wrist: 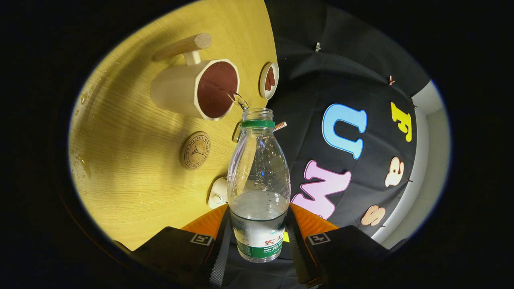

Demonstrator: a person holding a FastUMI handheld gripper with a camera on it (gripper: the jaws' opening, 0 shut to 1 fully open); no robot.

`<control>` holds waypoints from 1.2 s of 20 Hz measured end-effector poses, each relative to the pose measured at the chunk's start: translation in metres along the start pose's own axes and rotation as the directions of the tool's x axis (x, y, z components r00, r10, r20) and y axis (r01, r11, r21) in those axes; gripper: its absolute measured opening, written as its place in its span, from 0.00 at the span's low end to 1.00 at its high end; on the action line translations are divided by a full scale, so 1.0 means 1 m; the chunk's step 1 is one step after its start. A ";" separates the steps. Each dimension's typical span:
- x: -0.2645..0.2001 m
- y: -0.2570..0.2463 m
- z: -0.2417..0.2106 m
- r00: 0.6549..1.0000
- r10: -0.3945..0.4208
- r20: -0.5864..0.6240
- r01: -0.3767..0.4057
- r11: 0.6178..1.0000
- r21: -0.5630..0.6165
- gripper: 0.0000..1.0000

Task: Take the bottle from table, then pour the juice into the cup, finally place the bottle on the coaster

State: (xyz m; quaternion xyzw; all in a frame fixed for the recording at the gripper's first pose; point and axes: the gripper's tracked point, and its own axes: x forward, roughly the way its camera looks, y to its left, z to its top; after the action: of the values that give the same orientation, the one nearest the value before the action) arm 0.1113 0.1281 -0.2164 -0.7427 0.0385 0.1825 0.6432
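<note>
You are mid-pour: the gripper (259,224) clamps the clear plastic bottle (259,180), tipped over the cream faceted cup (188,90). Next, right it and move to the round cork coaster (195,150) mid-counter.

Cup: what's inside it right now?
The cup shows a dark reddish-brown interior, with a clear stream entering from the bottle held by the gripper. Fill level can't be judged.

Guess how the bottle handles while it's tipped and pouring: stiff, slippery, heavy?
Bottle, thin clear plastic clamped in the gripper, probably flexes under squeeze. Roughly a third full, likely light, its weight shifting during the pour into the cup. Smooth wall may slip.
</note>
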 end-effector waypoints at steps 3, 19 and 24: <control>0.000 -0.005 -0.002 1.000 -0.015 0.005 0.015 0.999 -0.031 0.70; 0.004 -0.032 0.006 0.998 -0.064 0.029 0.068 0.985 -0.161 0.70; 0.004 -0.039 0.012 0.995 -0.089 0.050 0.098 0.969 -0.228 0.69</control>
State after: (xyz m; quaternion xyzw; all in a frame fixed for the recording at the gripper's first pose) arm 0.1235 0.1467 -0.1826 -0.8096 -0.0307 0.1696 0.5611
